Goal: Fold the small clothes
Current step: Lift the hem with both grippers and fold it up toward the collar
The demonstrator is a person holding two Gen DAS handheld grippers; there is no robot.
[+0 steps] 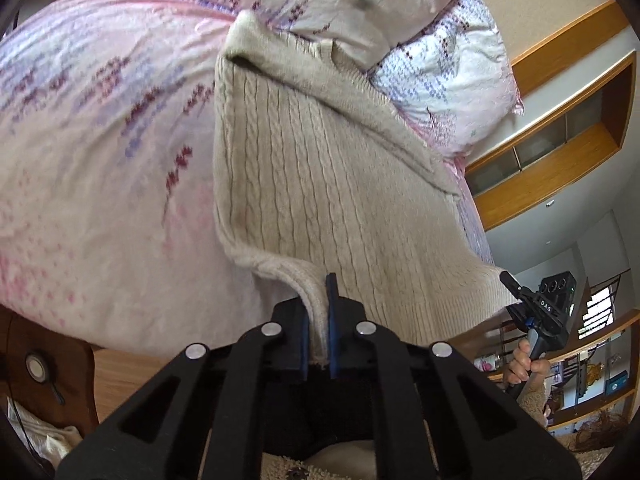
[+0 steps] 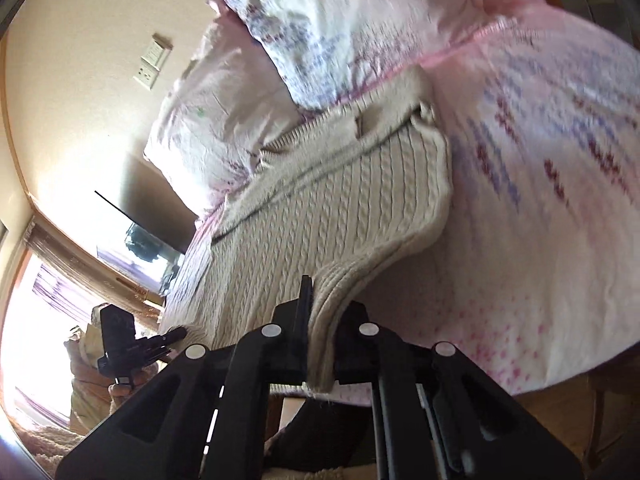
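A cream cable-knit sweater (image 1: pixel 320 168) lies on the pink floral bed, its far part folded over near the pillows. My left gripper (image 1: pixel 318 312) is shut on one corner of its ribbed hem. My right gripper (image 2: pixel 324 320) is shut on the other hem corner of the sweater (image 2: pixel 340 200). Each gripper shows in the other's view, the right gripper (image 1: pixel 532 312) at the hem's right end and the left gripper (image 2: pixel 140 344) at lower left. The hem is lifted off the bed at the near edge.
The pink floral bedspread (image 1: pixel 100 160) covers the bed, with pillows (image 1: pixel 452 72) at the far end. A wooden shelf unit (image 1: pixel 560 152) is on the wall to the right. A bright window (image 2: pixel 40 300) and a dark screen (image 2: pixel 152 220) are on the left. The wooden floor (image 1: pixel 132 376) lies below the bed edge.
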